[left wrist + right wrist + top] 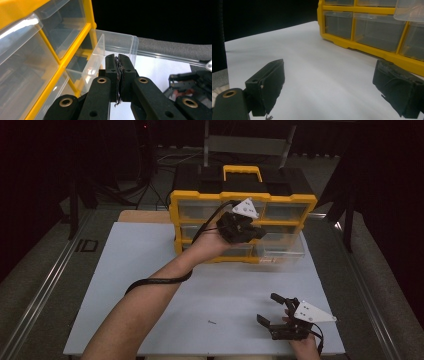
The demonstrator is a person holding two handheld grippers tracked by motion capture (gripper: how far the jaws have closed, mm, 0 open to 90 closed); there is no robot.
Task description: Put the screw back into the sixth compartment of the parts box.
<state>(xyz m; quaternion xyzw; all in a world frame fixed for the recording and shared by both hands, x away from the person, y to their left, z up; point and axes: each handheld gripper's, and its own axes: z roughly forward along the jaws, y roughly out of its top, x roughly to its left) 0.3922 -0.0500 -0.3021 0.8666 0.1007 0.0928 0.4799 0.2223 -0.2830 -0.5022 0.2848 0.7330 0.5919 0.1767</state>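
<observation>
A yellow organizer point(200, 200) with clear drawers stands at the back of the white table. One clear drawer point(282, 249) at its lower right is pulled out. My left gripper point(252, 231) hovers in front of the organizer's middle row. In the left gripper view the left gripper point(118, 67) is shut with nothing between the pads, just short of the pulled-out drawer point(120, 41). My right gripper point(270, 309) rests near the table's front right edge, and in its own view the right gripper point(332, 85) stands wide open over bare table, facing the organizer point(362, 48).
A small screw point(212, 322) lies on the white table top point(150, 270) near the front edge. The left gripper's cable point(160, 281) loops under the forearm. Dark floor and rails surround the table.
</observation>
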